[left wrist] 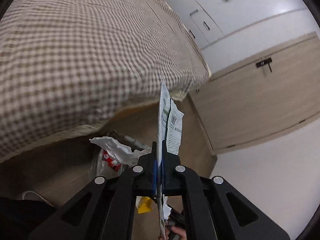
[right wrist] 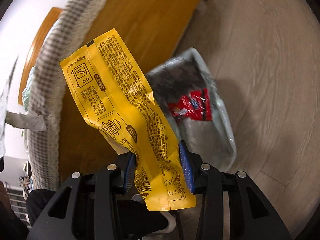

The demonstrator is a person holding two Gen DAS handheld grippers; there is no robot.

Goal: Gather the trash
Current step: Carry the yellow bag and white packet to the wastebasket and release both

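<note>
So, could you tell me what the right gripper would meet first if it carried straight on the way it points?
Probably the lined trash bin on the floor beside the bed, which lies just past the yellow wrapper held in the right gripper; depth is unclear.

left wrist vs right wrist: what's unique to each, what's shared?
Only the left wrist view shows the left gripper shut on a white printed wrapper, the white cabinet doors and a wood-tone door.

Only the right wrist view shows the right gripper with a yellow wrapper between its blue pads, and the bed's orange wood side panel.

Both show the checked bedspread, the lined trash bin holding a red wrapper, and the pale wood floor.
</note>
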